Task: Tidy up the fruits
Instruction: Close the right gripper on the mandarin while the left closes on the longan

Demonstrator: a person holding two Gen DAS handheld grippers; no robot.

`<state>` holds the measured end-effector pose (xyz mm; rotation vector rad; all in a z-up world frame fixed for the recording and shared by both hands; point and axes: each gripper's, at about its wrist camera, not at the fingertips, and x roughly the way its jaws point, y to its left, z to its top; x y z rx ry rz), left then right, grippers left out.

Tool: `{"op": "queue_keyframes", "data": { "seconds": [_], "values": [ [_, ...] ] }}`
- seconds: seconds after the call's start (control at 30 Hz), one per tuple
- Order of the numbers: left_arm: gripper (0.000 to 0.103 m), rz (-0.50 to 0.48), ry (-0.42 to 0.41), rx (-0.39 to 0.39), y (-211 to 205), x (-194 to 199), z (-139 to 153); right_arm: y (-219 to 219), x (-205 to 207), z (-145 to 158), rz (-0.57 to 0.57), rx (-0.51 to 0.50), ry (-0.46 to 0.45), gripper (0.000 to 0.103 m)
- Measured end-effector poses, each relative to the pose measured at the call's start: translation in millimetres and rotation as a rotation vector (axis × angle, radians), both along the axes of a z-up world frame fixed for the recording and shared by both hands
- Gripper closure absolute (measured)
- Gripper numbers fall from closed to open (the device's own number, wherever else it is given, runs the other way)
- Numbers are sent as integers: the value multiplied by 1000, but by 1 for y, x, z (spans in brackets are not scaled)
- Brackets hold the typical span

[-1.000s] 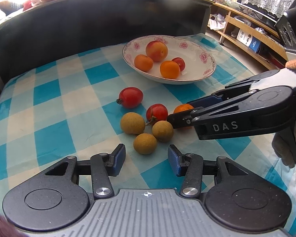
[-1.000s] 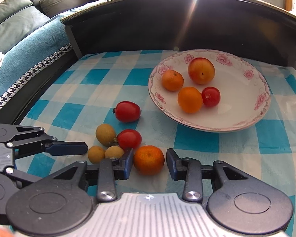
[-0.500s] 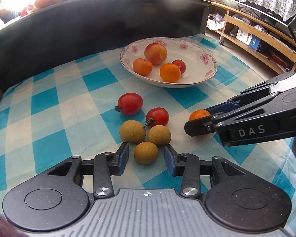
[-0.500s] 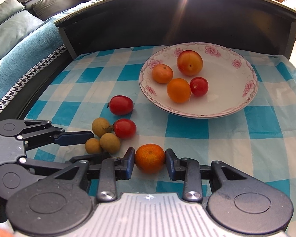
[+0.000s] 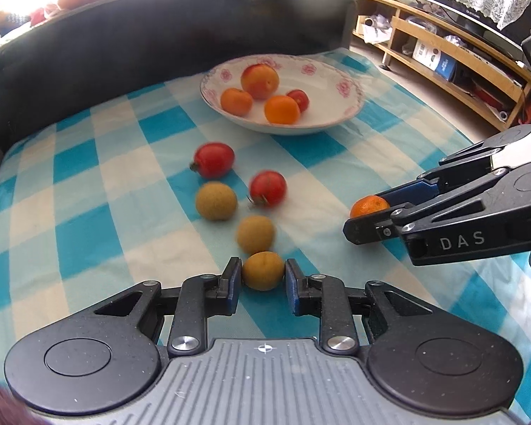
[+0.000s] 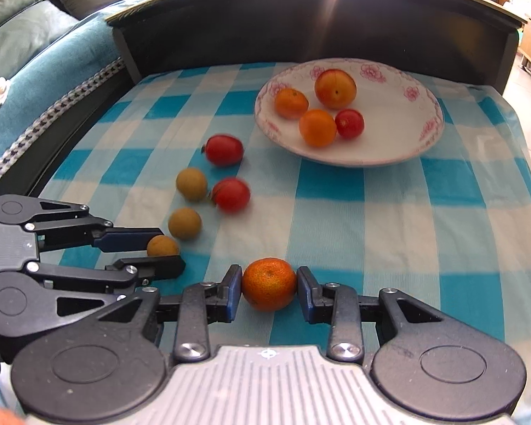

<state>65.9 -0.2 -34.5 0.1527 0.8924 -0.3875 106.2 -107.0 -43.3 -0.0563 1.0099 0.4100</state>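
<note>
- Gripping a small brown fruit (image 5: 263,275), the left gripper (image 5: 260,285) had its two blue pads pressed against the fruit's sides, low over the checked cloth (image 5: 88,212).
- Closing on a mandarin (image 6: 269,284), the right gripper (image 6: 269,294) held it between its pads; the left pad touched the peel, and whether the right pad touched I could not tell.
- In the left wrist view that mandarin (image 5: 370,206) showed only partly behind the right gripper's near finger.
- Just ahead of the left gripper lay a second brown fruit (image 5: 256,234), with a third brown fruit (image 5: 216,201) farther out to the left.
- A round tomato (image 5: 268,188), blurred, sat beside these two, and an oval tomato (image 5: 214,159) lay beyond it, nearer the bowl.
- The white bowl with pink flowers (image 5: 340,81) stood at the far side of the cloth, well apart from both grippers.
- Inside it were a peach (image 5: 260,81), two mandarins (image 5: 236,101) close together, and a small tomato (image 5: 298,100).
- A dark curved rail (image 5: 124,46) ran behind the cloth.
</note>
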Motion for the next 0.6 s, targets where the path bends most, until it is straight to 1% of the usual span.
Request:
{"op": "queue_keyframes", "data": {
  "seconds": [0.1,0.17,0.37,0.5,0.6],
  "values": [
    [69,-5,5,3,-2,-12,0,0,-13,-2,4,-23,5,66],
    [69,-9,-2,12,-4,-18,-1,1,-19,-2,4,-38,-7,66],
    [65,-16,-29,20,-6,-22,-4,2,-27,-3,10,-53,-33,66],
    [54,-29,-54,45,-10,-26,-5,1,-30,-3,16,-47,-42,65],
    [48,-14,-53,41,-8,-25,-5,0,-30,-3,8,-43,-41,62]
  ]
}}
